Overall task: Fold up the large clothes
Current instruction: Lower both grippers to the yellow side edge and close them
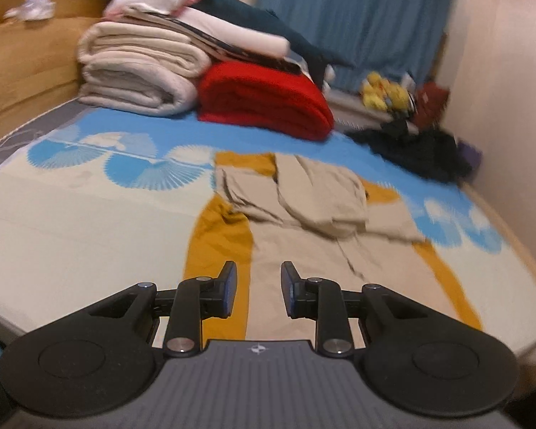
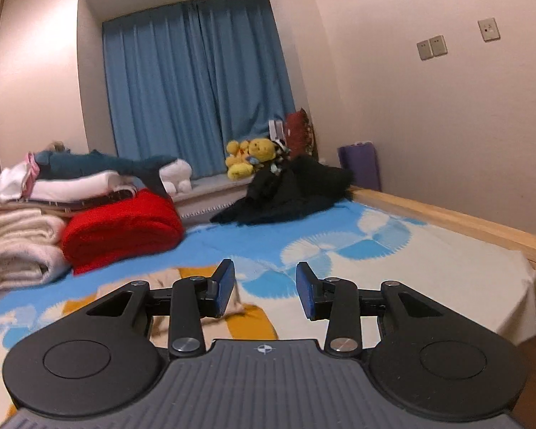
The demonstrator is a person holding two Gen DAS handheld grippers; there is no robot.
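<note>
Left hand-held gripper (image 1: 258,291): jaws part-open, empty, angled down above the near end of the garment.
Right hand-held gripper (image 2: 265,293): part-open, empty, nearly level.
Garment (image 1: 303,221): beige-and-mustard, mid-bed, far part rumpled.
Risk: pinching the bed sheet (image 1: 71,221) too; rumples set crooked folds.

The near end of the tan-and-mustard garment (image 1: 296,221) is lying hidden beneath the left gripper (image 1: 259,287), and in the right wrist view its folds are disappearing behind the right gripper's (image 2: 265,287) left finger (image 2: 223,287). Motion blur is smearing the dark clothes heap (image 1: 414,146) far beyond the left fingertips. Beyond the right fingertips, the yellow plush toys (image 2: 250,157) are sitting too small to tell apart.
</note>
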